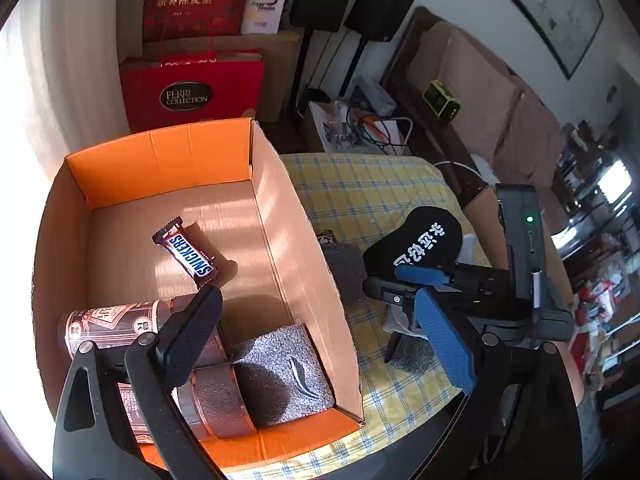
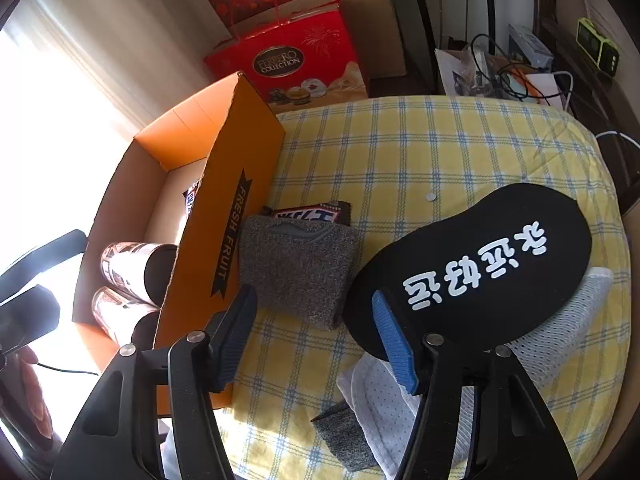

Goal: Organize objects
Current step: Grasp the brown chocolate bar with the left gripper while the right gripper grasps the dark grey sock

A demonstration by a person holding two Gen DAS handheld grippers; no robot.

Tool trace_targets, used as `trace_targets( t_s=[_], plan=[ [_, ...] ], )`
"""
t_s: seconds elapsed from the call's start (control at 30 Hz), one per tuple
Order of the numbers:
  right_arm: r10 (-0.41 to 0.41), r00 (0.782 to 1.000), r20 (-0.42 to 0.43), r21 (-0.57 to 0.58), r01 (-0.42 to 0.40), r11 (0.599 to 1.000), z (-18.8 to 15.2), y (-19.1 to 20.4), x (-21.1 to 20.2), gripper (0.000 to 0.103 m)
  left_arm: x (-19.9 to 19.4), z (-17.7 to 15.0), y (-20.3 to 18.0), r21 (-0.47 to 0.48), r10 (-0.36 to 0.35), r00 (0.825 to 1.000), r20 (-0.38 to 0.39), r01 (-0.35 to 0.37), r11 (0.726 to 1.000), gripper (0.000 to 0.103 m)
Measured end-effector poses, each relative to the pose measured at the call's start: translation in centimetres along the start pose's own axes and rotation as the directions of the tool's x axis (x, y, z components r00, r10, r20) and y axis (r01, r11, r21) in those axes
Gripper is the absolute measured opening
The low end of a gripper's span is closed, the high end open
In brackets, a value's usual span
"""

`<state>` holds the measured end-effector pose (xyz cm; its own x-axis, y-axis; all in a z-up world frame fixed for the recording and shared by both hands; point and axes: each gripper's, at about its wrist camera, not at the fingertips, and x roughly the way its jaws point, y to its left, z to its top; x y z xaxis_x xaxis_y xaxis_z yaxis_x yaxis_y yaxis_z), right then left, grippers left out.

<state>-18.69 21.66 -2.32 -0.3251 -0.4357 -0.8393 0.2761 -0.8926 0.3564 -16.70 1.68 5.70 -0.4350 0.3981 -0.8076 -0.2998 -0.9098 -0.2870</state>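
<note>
An orange cardboard box (image 1: 276,248) stands on the left of the yellow checked tablecloth (image 2: 400,152). Inside lie a Snickers bar (image 1: 187,254), two brown tins (image 1: 108,326) and a folded grey sock (image 1: 280,372). My left gripper (image 1: 316,296) hangs open over the tins and the box's near end, holding nothing. Just outside the box's right wall lies a second grey sock (image 2: 296,268) with another Snickers bar (image 2: 308,214) behind it. My right gripper (image 2: 314,296) is open low over this sock's near edge, pads not touching it. A black cap (image 2: 480,272) with white characters lies to the right.
White mesh cloths (image 2: 400,420) and a small grey piece (image 2: 344,436) lie under and beside the right gripper. Red gift bags (image 1: 192,92) and cardboard boxes stand behind the orange box. A side table with cables (image 2: 500,72) is beyond the table's far edge.
</note>
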Motion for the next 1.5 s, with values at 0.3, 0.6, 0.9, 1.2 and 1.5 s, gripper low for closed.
trace_targets(
  t_s=[0.3,0.6,0.9,1.2,1.5],
  plan=[
    [0.069,0.997,-0.031,0.035,-0.068,0.997,-0.1,-1.1,3.2,0.040,1.0,0.0,0.3,0.008,0.002,1.000,-0.027,-0.002,1.000,0.097],
    [0.107,0.994,-0.008,0.008,-0.107,0.994,-0.3,-1.0,1.7,0.024,1.7,-0.1,0.8,-0.007,-0.001,0.999,-0.038,0.001,1.000,0.097],
    [0.078,0.994,-0.074,-0.043,-0.081,0.996,-0.7,-0.1,4.3,0.029,2.3,-0.3,0.6,-0.003,-0.003,0.999,-0.050,0.003,1.000,0.097],
    [0.101,0.995,0.004,-0.028,-0.101,0.995,-0.5,-0.3,1.5,0.006,1.3,0.3,-0.5,0.046,0.029,0.999,-0.037,-0.027,0.999,0.097],
    [0.082,0.987,0.139,-0.058,-0.075,0.996,0.8,1.0,-5.2,0.005,0.7,2.1,-2.7,0.099,0.057,0.998,-0.019,-0.055,0.994,0.097]
  ],
)
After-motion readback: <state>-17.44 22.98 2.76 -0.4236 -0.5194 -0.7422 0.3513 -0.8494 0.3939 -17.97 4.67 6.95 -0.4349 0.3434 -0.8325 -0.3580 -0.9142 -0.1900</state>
